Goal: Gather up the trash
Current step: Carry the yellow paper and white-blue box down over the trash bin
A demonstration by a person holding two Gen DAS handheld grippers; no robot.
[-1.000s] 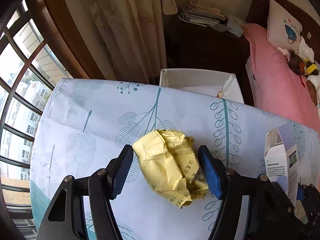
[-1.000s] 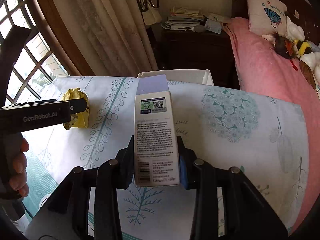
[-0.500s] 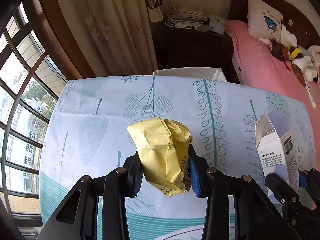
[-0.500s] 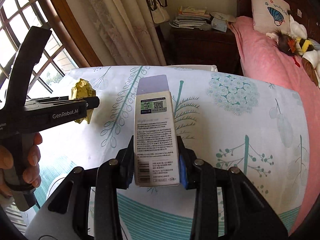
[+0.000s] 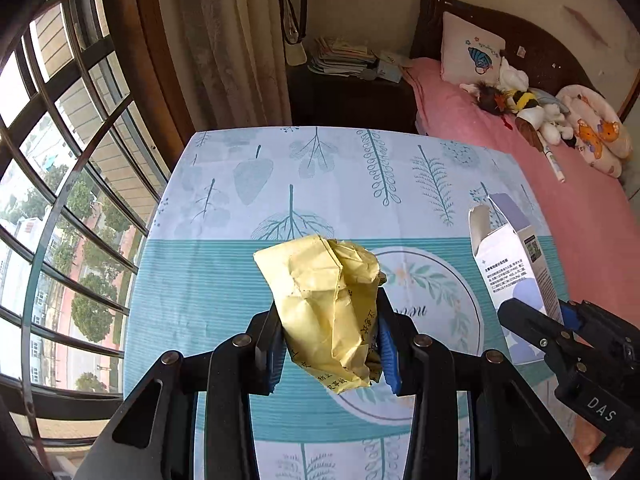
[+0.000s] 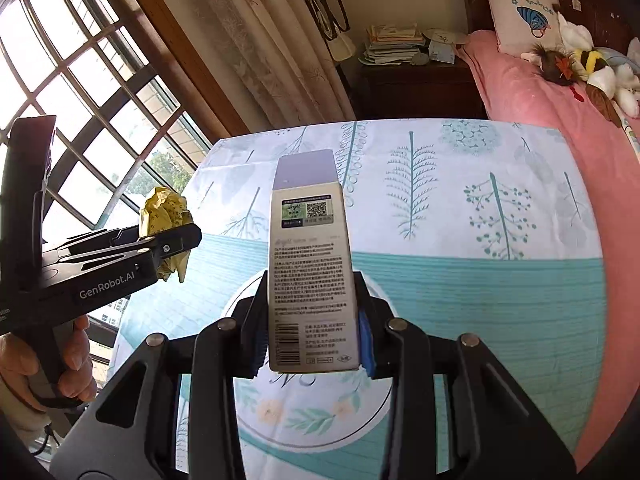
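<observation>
The left gripper [image 5: 330, 344] has its two jaws closed on a crumpled yellow paper [image 5: 326, 304], which sits between the blue pads and is lifted above the table. The paper is wrinkled and soft-looking, with small dark print, and its long axis runs away from the gripper, the wider end pointing forward and up. The right gripper [image 6: 310, 330] has its jaws pressed on the lower part of a small cardboard box [image 6: 310, 272], one pad on each narrow side. The box is tall and flat-sided, white and pale purple, with printed text, a barcode and a code square; its long axis points forward along the fingers, and its open flap is at the far end. Both things hang over the table [image 5: 224, 264], which is covered by a smooth cloth with teal stripes and leaf drawings. A hand [image 6: 76, 354] holds the handle of the left gripper. Farther away stand a curtain [image 5: 236, 40], a window [image 5: 60, 140] and a bed [image 5: 580, 208] with a pink cover.
</observation>
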